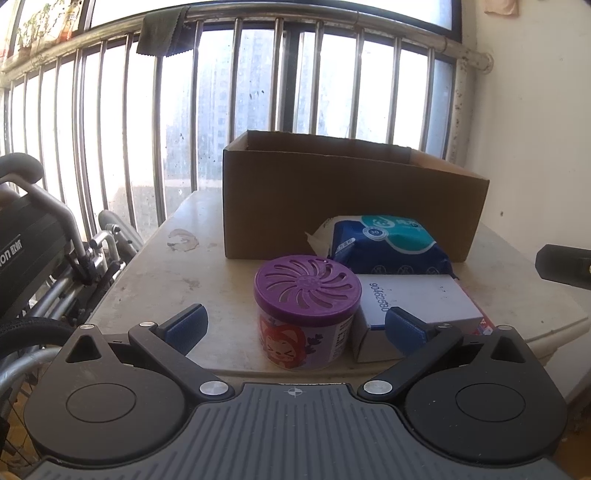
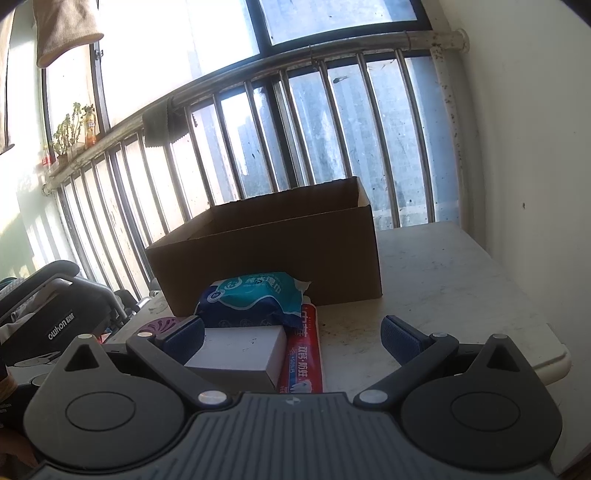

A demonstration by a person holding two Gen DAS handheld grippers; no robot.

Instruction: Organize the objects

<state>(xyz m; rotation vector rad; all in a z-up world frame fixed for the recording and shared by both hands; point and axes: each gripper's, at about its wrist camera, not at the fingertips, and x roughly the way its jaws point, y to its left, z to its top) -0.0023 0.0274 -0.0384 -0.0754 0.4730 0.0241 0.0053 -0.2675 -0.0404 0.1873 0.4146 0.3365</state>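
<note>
The left gripper [image 1: 295,325] is wide apart around a round purple can [image 1: 306,312]. The right gripper [image 2: 293,338] is wide apart too, holding nothing, with a white box [image 2: 240,350] by its left jaw. Past both stands a brown cardboard box [image 1: 332,199], its inside hidden.

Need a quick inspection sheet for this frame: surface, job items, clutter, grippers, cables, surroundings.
Surface: pale stained table, worn patch near its left edge.
Job's things: open cardboard box at the back; in front, purple air freshener can, white carton, blue wipes pack, red toothpaste box.
Clutter: nothing seen.
Grippers: left hand-held gripper open, astride the can; right hand-held gripper open, nothing held.
Cables: nothing seen.
Surroundings: barred window railing, cloth draped over it, wheelchair at left, white wall at right.
</note>
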